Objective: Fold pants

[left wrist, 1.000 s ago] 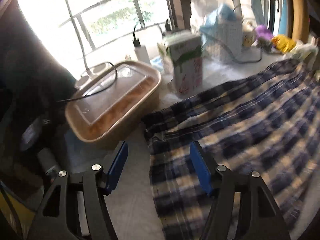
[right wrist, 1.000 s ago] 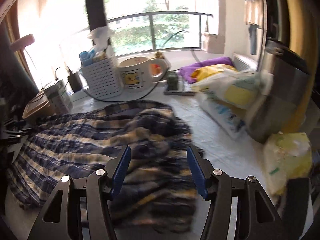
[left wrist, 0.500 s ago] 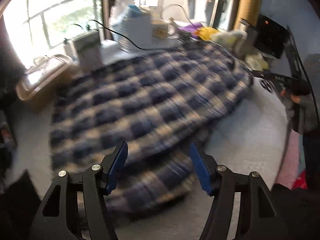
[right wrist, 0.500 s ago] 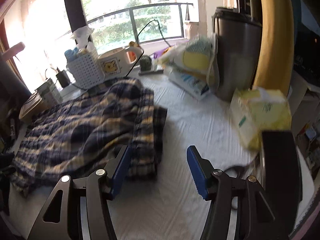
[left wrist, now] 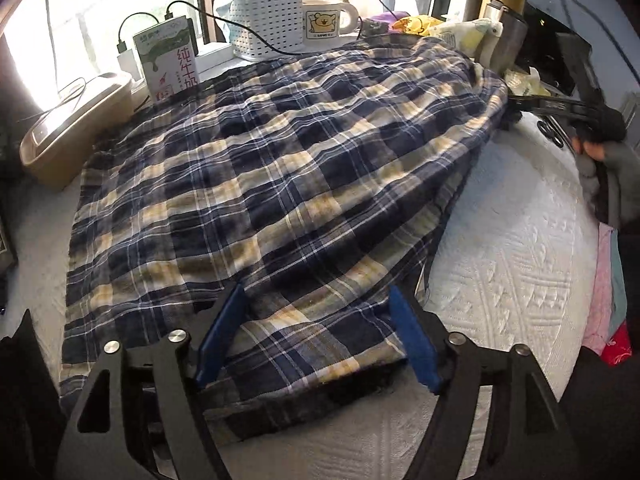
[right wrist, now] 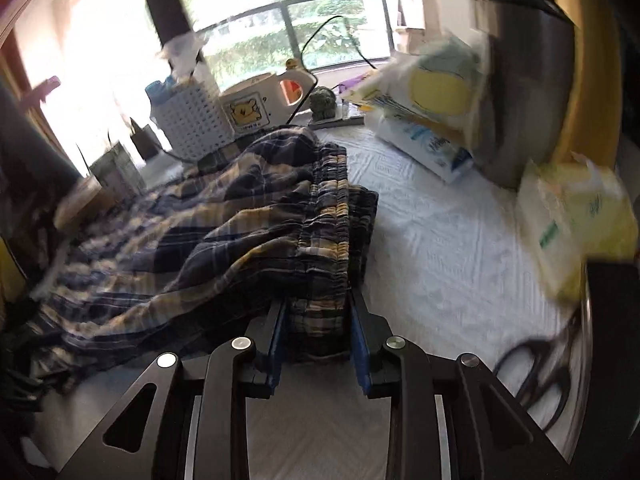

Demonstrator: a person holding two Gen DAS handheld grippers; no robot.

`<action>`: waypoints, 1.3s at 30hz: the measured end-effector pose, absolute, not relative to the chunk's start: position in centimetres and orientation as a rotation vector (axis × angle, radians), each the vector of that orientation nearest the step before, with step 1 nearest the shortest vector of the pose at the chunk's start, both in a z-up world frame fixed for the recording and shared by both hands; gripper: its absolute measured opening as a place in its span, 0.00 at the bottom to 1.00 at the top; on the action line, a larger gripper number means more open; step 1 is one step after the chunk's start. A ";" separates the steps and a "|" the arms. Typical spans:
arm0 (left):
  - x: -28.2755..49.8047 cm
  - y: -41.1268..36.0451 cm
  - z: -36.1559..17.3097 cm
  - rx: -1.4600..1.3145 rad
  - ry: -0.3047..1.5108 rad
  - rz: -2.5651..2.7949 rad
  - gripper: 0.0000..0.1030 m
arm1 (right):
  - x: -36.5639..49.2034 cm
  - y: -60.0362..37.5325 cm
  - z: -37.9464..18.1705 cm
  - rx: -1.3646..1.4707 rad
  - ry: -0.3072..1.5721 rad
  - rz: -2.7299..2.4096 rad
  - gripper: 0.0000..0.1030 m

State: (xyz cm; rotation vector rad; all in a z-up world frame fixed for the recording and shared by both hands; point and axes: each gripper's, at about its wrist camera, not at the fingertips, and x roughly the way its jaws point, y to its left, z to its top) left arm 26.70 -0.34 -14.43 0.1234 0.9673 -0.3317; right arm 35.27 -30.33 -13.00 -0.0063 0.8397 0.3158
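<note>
Blue, navy and yellow plaid pants (left wrist: 280,168) lie spread over the white quilted table. My left gripper (left wrist: 316,340) is open, its blue pads straddling the near hem of a leg without gripping it. In the right wrist view the elastic waistband (right wrist: 326,216) is bunched and runs toward me. My right gripper (right wrist: 318,336) is closed on the waistband's near end, cloth filling the gap between the pads. The right gripper also shows in the left wrist view (left wrist: 560,106) at the pants' far right edge.
Along the window stand a tan lidded box (left wrist: 76,132), a milk carton (left wrist: 168,64), a white basket (left wrist: 268,20) and a bear mug (left wrist: 324,24). Tissue packs (right wrist: 424,120), a steel canister (right wrist: 524,92), a yellow-green pack (right wrist: 576,216) and scissors (right wrist: 536,376) crowd the right side.
My left gripper swung from the tan box side to the near leg hem. My right gripper moved in on the waistband and closed on it.
</note>
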 end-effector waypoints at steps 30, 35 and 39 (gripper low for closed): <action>22.7 3.4 -13.9 0.127 1.016 -0.330 0.76 | 28.9 -33.3 -13.0 -0.131 0.908 0.245 0.44; 22.0 4.9 -12.0 0.114 0.942 -0.281 0.76 | 27.5 -34.3 -11.2 -0.065 0.870 0.235 0.73; 22.2 6.9 -10.3 0.080 0.864 -0.202 0.76 | 26.7 -33.2 -10.9 0.025 0.888 0.317 0.73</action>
